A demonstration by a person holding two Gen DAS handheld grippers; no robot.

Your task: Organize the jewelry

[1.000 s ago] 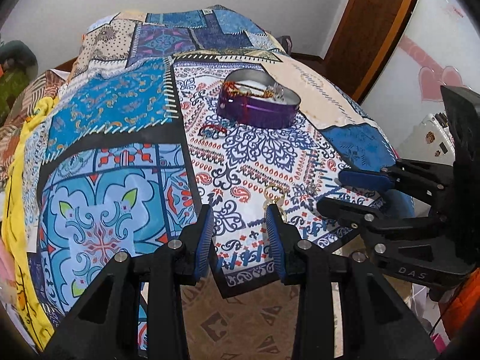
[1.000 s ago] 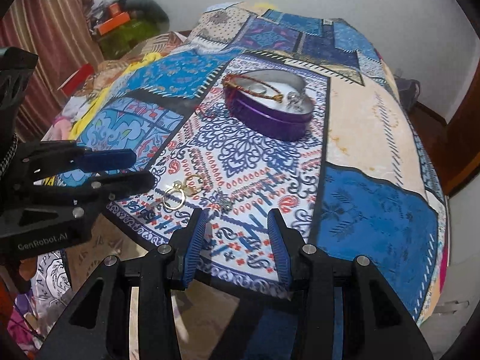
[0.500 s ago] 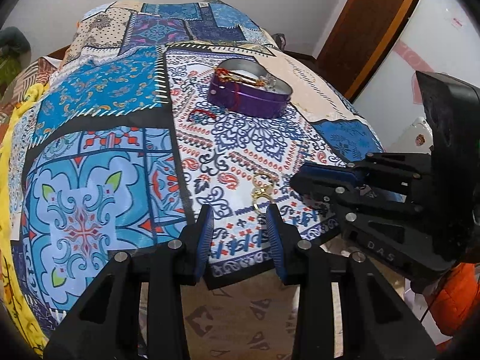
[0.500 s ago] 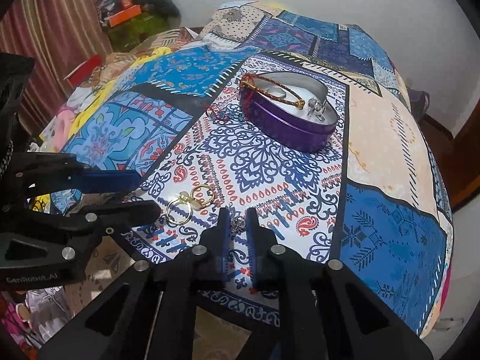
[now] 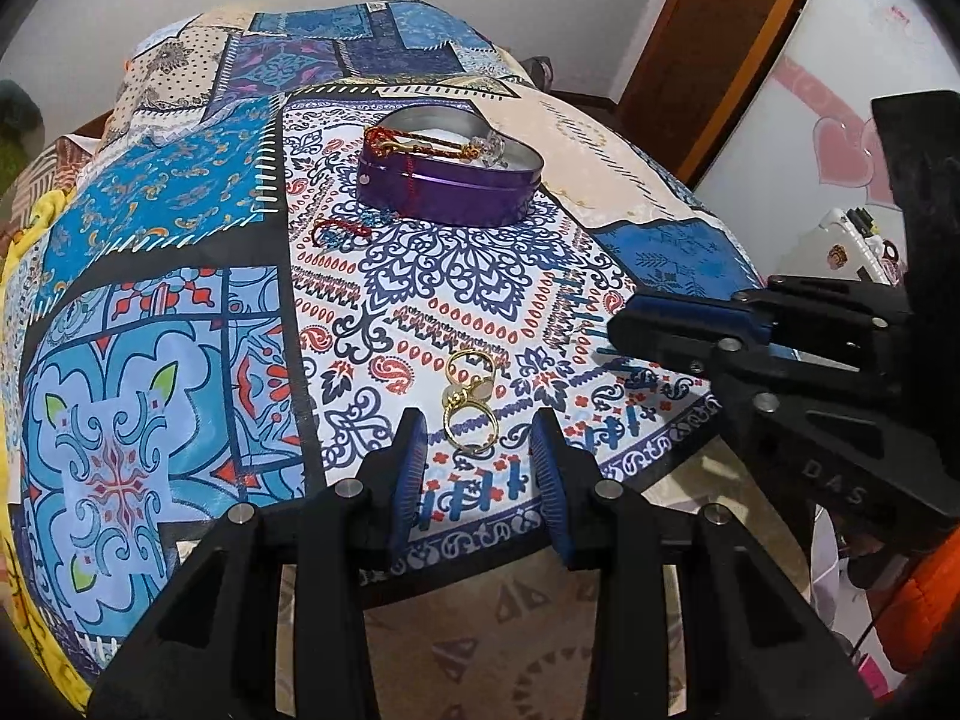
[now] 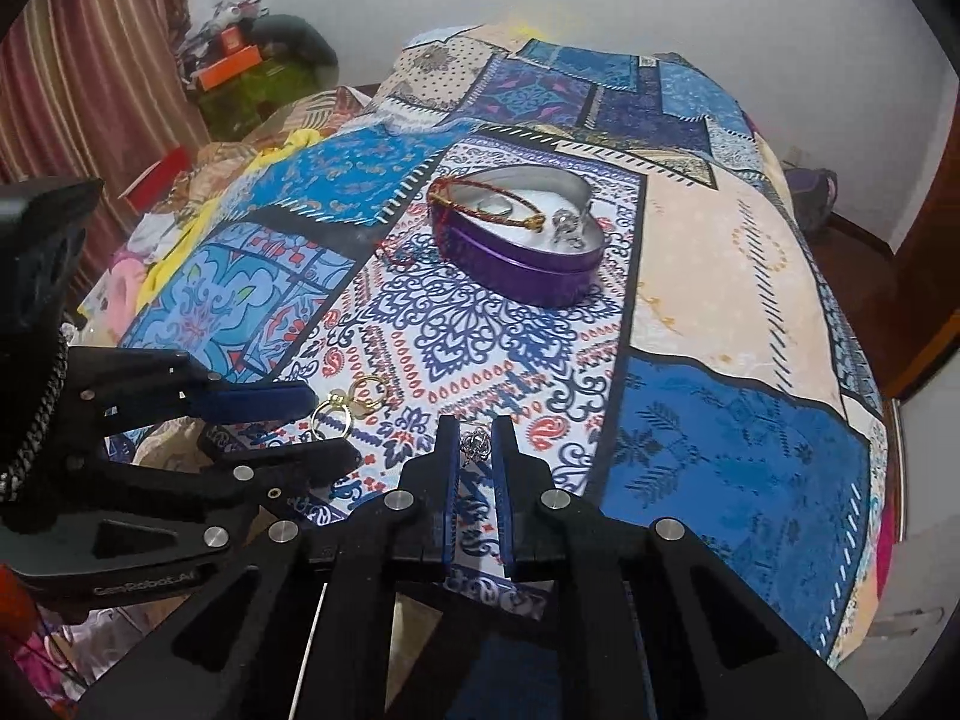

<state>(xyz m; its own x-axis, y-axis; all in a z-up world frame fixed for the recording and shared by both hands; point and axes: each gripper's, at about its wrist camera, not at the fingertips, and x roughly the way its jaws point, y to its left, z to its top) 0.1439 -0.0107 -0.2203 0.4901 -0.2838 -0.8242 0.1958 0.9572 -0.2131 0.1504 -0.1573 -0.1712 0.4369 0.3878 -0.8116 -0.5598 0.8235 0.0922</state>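
Note:
A purple heart-shaped tin [image 5: 447, 177] [image 6: 519, 243] sits on the patterned cloth and holds a red-gold bracelet [image 6: 486, 207] and silver pieces. Two gold rings [image 5: 469, 399] [image 6: 348, 405] lie near the front edge, between the open fingers of my left gripper [image 5: 478, 438] [image 6: 282, 426]. A small silver piece [image 6: 476, 443] sits between the narrowed jaws of my right gripper [image 6: 474, 441], which appears shut on it. In the left wrist view the right gripper [image 5: 624, 339] is at the right. A red string bracelet [image 5: 341, 228] lies left of the tin.
The patterned cloth [image 5: 180, 312] covers a rounded table whose front edge runs just beyond both grippers. A wooden door [image 5: 714, 36] stands at the back right. Clutter and a striped curtain [image 6: 90, 90] fill the left side.
My right gripper narrowed from wide open around the silver piece. My left gripper moved forward until the gold rings lie between its open fingers.

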